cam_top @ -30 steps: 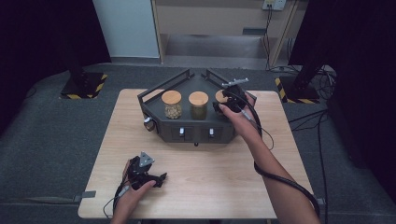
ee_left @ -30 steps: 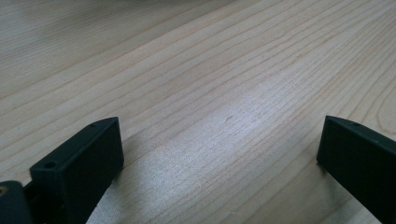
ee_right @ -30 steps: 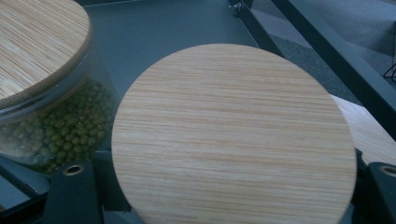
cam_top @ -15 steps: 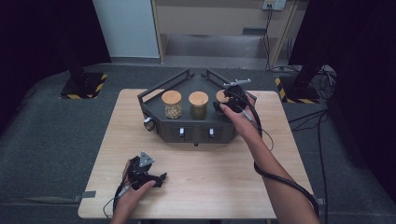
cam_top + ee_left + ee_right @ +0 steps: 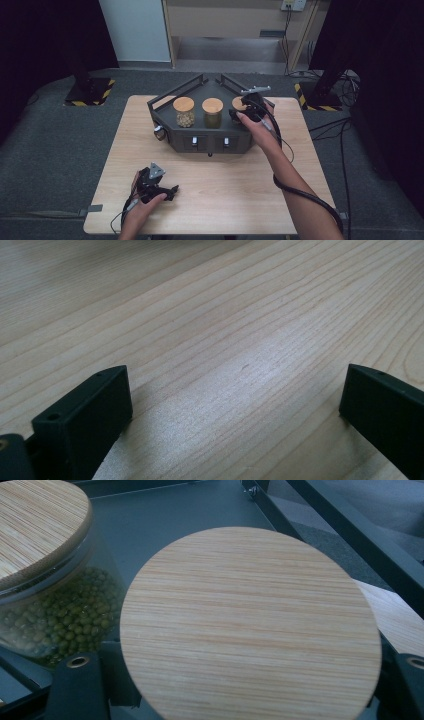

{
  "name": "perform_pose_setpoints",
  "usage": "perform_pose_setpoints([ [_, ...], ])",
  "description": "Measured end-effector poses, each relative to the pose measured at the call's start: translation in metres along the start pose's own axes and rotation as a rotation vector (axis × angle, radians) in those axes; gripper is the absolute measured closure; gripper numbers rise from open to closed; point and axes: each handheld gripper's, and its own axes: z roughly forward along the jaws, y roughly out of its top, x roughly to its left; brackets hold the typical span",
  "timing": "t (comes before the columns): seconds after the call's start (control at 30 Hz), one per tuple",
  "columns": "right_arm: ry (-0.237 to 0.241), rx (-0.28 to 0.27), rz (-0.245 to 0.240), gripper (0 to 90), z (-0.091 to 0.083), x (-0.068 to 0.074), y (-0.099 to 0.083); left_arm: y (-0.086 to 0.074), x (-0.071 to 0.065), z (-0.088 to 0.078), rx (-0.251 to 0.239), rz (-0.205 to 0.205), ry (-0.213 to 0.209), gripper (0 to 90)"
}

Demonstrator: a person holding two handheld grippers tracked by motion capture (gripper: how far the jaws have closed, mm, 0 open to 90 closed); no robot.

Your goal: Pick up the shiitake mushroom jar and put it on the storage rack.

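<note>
A dark angular rack (image 5: 210, 144) at the back of the wooden table (image 5: 225, 200) carries three glass jars with wooden lids. The left jar (image 5: 183, 112) holds pale beans, the middle jar (image 5: 212, 113) green beans. My right gripper (image 5: 245, 109) is shut on the right jar (image 5: 238, 104). In the right gripper view its round lid (image 5: 250, 620) sits above the gripper (image 5: 245, 680), with black fingers (image 5: 80, 685) at both sides beneath it and the green-bean jar (image 5: 55, 605) just to the left. My left gripper (image 5: 167, 191) rests open on the table near the front left, its jaws (image 5: 235, 405) wide apart over bare wood.
The rack has raised rails (image 5: 350, 535) around its back and sides, two small drawer pulls (image 5: 195, 142) on its front and a knob (image 5: 159, 132) on its left face. The right gripper's black cable (image 5: 300, 192) loops over the table's right side.
</note>
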Motion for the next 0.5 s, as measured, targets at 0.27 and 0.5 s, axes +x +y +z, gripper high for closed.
perform_pose_setpoints([
  [0.27, 0.007, 0.000, -0.041, 16.0, -0.002, -0.001, 0.000, 0.000, 0.000, 0.000, 0.000, 0.000, -0.001, 0.0],
  [0.5, 0.013, -0.040, -0.040, 9.8, -0.013, -0.005, -0.003, 0.000, 0.000, 0.000, 0.000, 0.000, -0.001, 0.0],
])
